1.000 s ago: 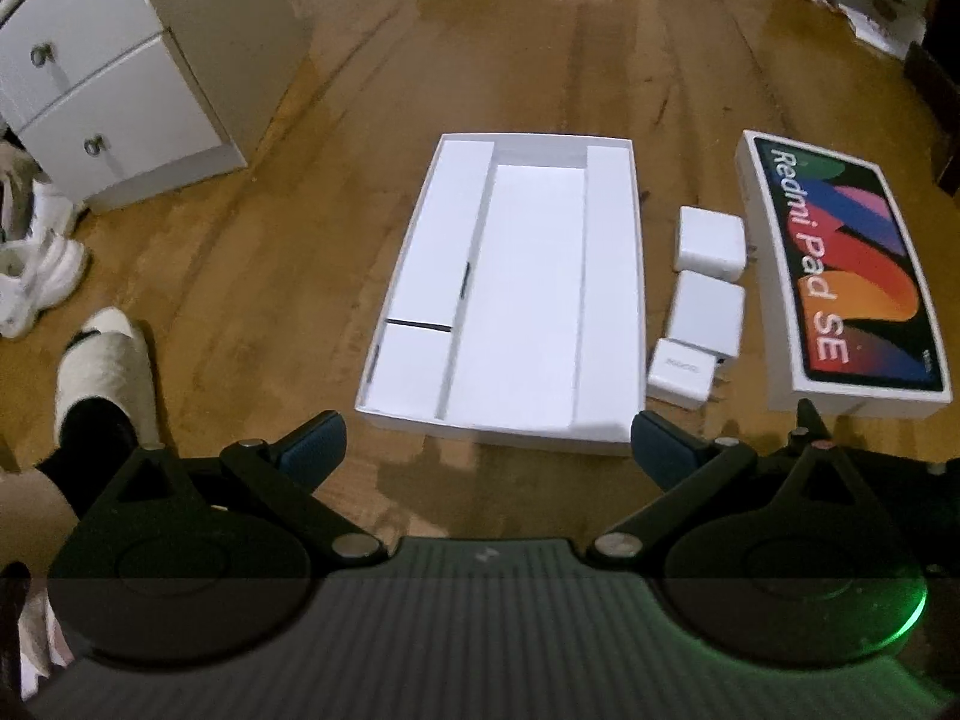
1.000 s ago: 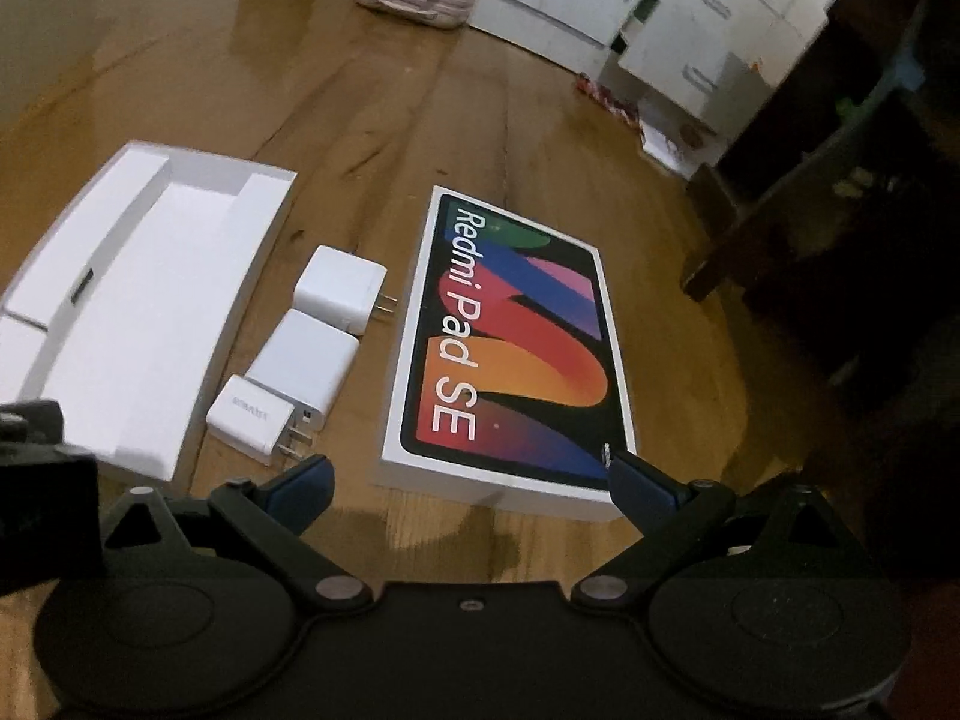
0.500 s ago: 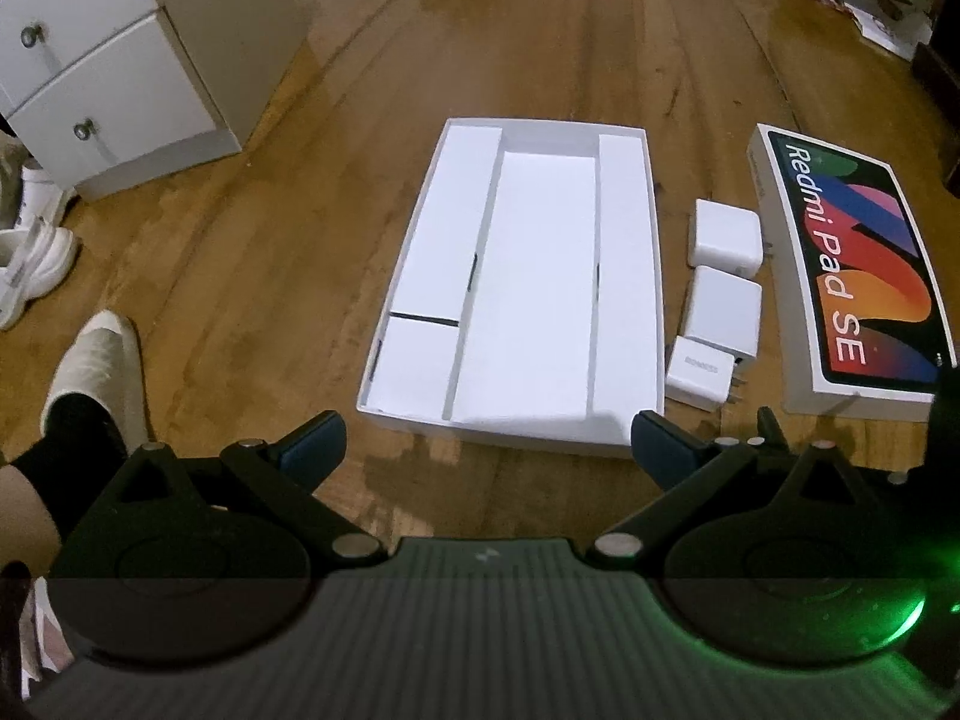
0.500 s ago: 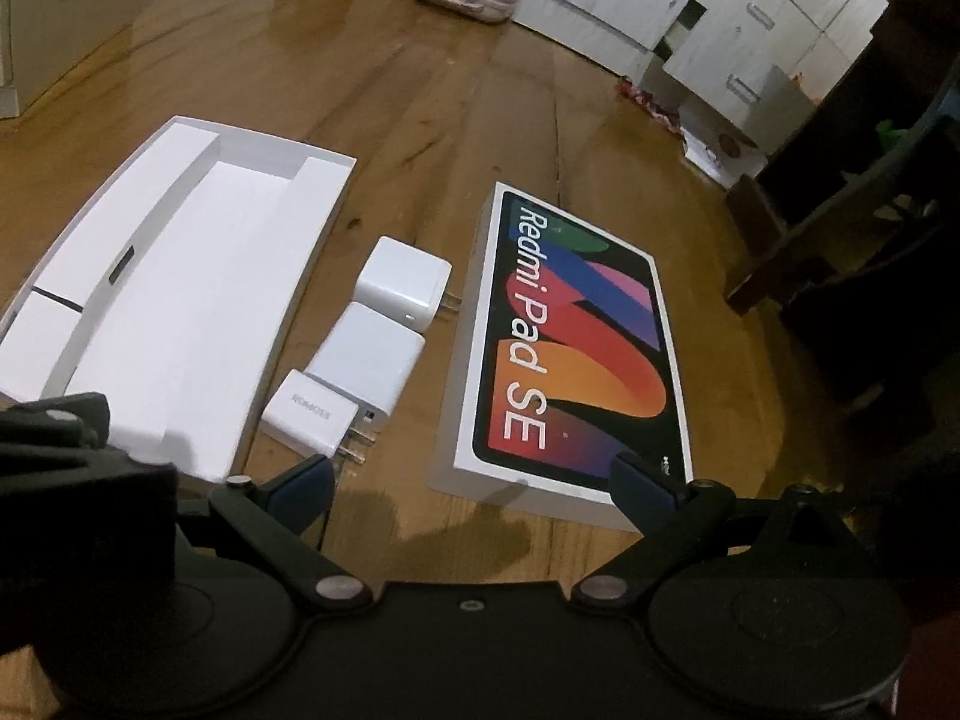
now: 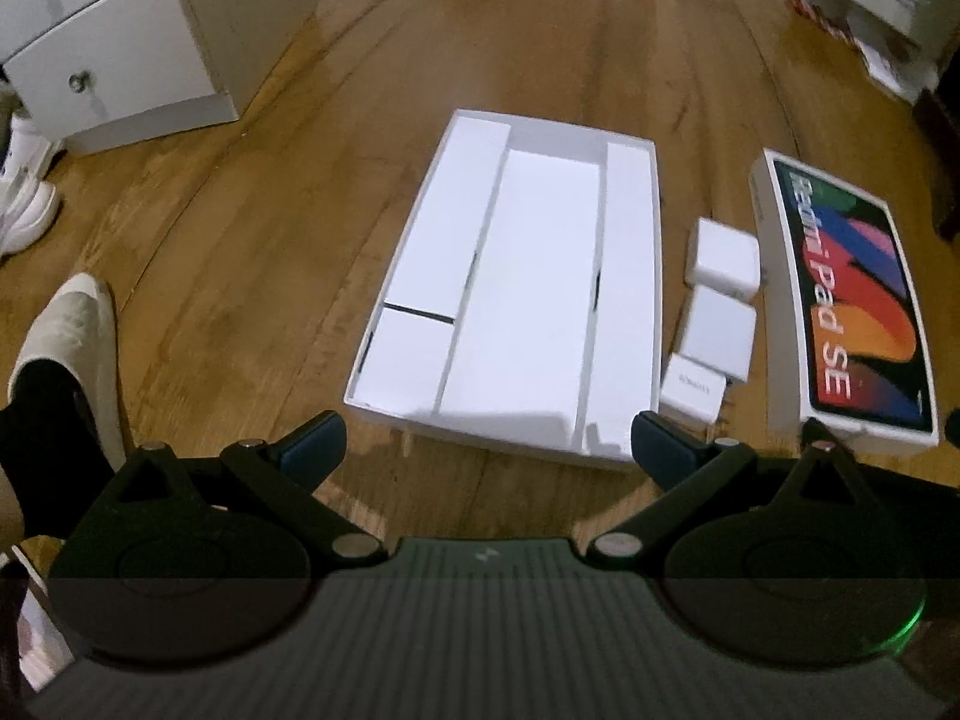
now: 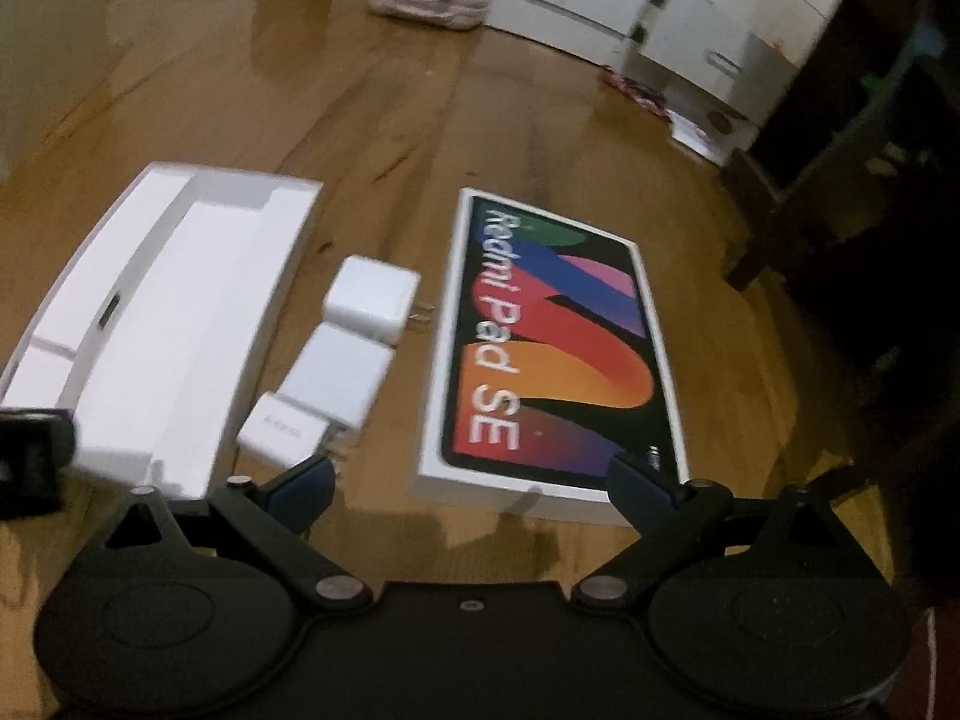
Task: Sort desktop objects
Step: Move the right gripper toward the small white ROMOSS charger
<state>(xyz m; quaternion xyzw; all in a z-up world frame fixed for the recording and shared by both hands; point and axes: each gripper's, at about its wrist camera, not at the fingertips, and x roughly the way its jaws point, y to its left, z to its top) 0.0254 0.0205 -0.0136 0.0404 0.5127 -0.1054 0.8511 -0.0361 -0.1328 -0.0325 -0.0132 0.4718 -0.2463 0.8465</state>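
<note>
Left wrist view looks down on a wooden floor (image 5: 252,276); the left gripper (image 5: 486,444) hangs above the near edge of an open white box tray (image 5: 522,294), its jaws wide apart and holding nothing. Just right of the tray three white chargers lie in a row, flanked on the far side by the Redmi Pad SE box lid (image 5: 852,300): the far charger (image 5: 723,261), the middle charger (image 5: 720,333) touching it or nearly so, and the small near charger (image 5: 690,390) close to the gripper's right finger. A white drawer cabinet (image 5: 102,42) stands at the far left; a slippered foot (image 5: 72,348) rests near the left edge.

Right wrist view shows the right gripper (image 6: 471,483) likewise spread and empty, poised over the gap between the chargers and the lid; metal prongs on the far charger (image 6: 372,297) point toward the lid (image 6: 564,354), and the near charger (image 6: 282,432) shows prongs too.

Judging by look, the chargers are light, rigid plastic blocks with smooth, somewhat slippery faces; they should bear a firm squeeze across two flat opposite sides, away from the prongs. The lid is stiff cardboard, light but broad; its long edges seem the sensible hold. The tray's narrow side compartments appear fit to receive the chargers.
</note>
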